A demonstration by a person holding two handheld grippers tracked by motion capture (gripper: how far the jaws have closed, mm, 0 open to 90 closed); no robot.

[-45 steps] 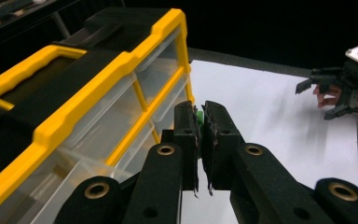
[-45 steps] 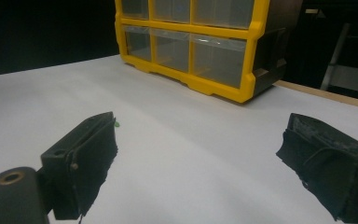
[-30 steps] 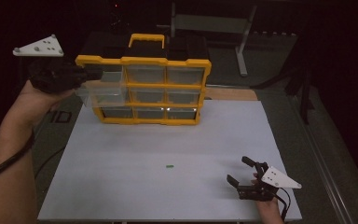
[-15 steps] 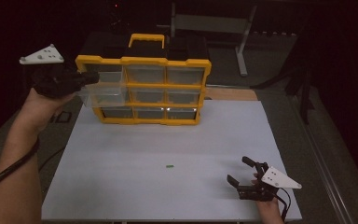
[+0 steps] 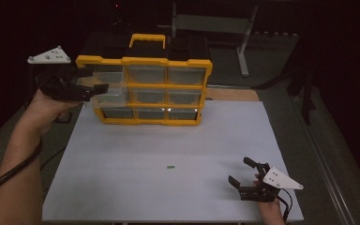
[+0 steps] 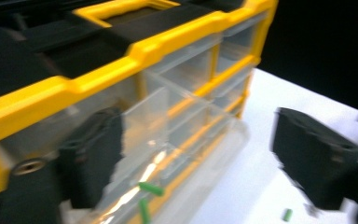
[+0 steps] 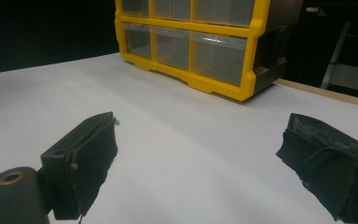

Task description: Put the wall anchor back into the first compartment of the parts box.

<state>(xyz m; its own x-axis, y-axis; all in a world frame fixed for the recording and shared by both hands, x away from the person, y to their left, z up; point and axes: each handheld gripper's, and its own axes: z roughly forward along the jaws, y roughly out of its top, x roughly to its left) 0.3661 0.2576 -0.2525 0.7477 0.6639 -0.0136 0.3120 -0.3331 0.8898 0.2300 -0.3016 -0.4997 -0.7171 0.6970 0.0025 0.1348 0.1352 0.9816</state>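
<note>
A yellow organizer (image 5: pixel 143 61) with clear drawers stands at the back of the white mat (image 5: pixel 168 136). Its middle-left drawer (image 5: pixel 107 93) sticks out partly. My left gripper (image 5: pixel 93 80) is at that drawer's front; its jaws have just been opening and now stand wide apart. In the left gripper view the clear drawer (image 6: pixel 177 140) lies between the jaws of the left gripper (image 6: pixel 200 163), with two small green pieces (image 6: pixel 150 189) inside. One green piece (image 5: pixel 170 166) lies on the mat. My right gripper (image 5: pixel 242 171) rests open near the mat's front right, holding nothing.
In the right gripper view the organizer (image 7: pixel 191 42) stands ahead of the open right gripper (image 7: pixel 205 163), and the green piece (image 7: pixel 116 122) peeks past the left jaw. A metal stand (image 5: pixel 243 42) is behind the organizer. Dark floor surrounds the mat.
The left gripper's jaws have opened off the drawer front, and the hand shifted slightly. The drawer stays partly pulled out. The right gripper has not moved.
</note>
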